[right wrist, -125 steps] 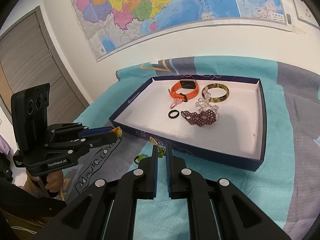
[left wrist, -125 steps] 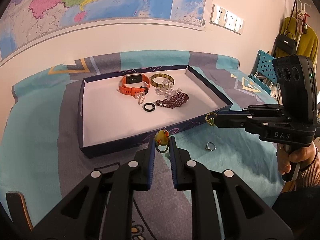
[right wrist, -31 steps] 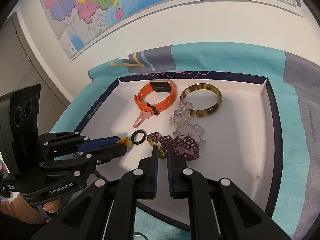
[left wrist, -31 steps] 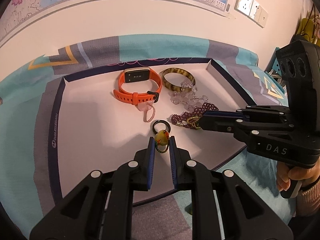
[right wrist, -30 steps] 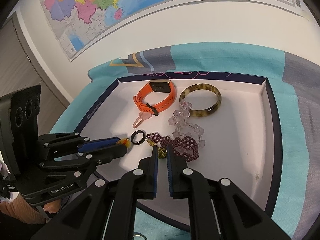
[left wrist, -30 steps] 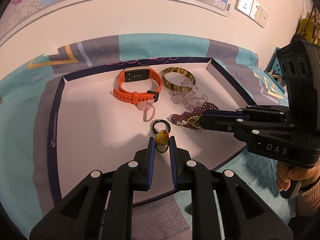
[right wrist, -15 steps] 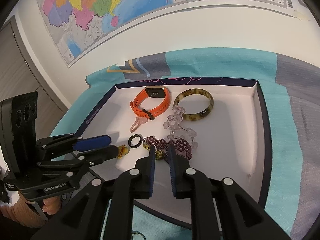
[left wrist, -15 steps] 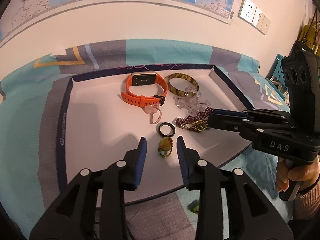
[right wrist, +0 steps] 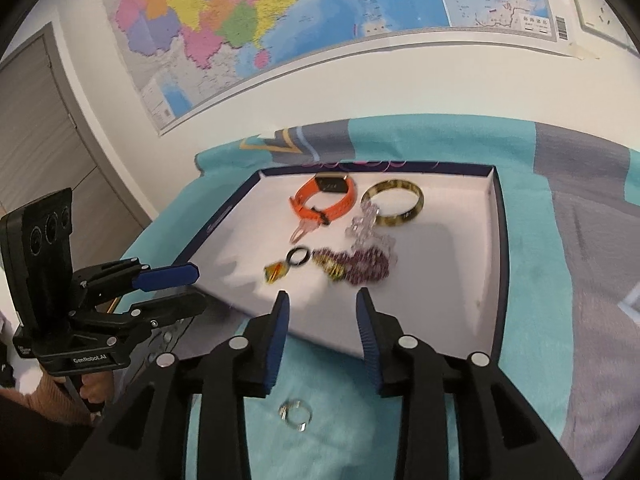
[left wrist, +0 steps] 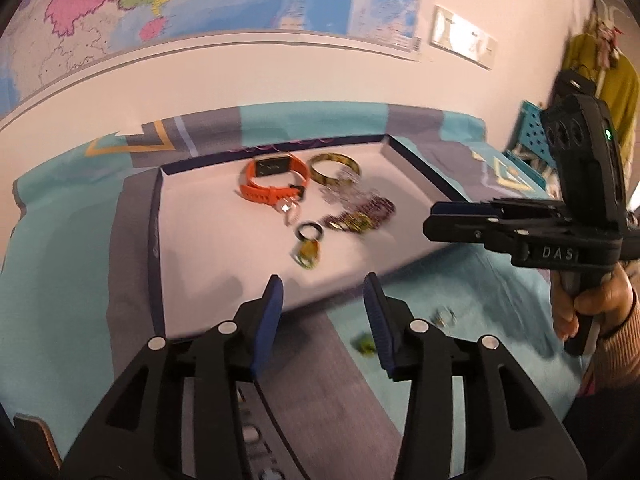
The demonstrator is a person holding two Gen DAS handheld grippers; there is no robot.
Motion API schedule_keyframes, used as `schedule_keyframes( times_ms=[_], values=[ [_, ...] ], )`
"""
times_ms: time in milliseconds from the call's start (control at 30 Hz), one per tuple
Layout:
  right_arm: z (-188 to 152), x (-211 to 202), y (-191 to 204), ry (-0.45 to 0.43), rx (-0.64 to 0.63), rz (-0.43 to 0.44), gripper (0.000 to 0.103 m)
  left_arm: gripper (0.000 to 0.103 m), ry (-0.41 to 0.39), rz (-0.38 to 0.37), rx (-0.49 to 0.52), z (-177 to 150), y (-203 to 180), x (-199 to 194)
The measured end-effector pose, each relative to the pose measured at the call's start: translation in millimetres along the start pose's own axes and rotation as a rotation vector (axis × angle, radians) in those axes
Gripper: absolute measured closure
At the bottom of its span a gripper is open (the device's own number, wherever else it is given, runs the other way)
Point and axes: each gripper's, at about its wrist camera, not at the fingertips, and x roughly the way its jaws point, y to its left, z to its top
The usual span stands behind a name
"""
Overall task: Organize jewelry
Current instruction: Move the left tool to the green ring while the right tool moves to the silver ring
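- Most pieces already in the tray: orange watch, tortoiseshell bangle, purple bead bracelet, black ring, yellow charm.
- Left outside on the blanket: silver ring, small green piece.
- Just opened, holding nothing: left gripper, right gripper.
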Motion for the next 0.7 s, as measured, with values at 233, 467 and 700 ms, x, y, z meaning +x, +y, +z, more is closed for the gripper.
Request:
schedule_keyframes(
  times_ms=[233,467,700],
  values=[
    [-27,-13,8,0.025,-0.026,-0.02,0.061,0.058,0.029,-0.029,0.062,-25,-19,-5],
    [-46,-8,19,0.075,-0.062,-0.046,0.06,0.058,0.068,-0.042,0.07,-34,-29,5],
    [-54,-2,22,0.088,-0.066,-0.053,0.059,0.066,0.129,-0.038,0.038,-29,-28,26]
  ],
)
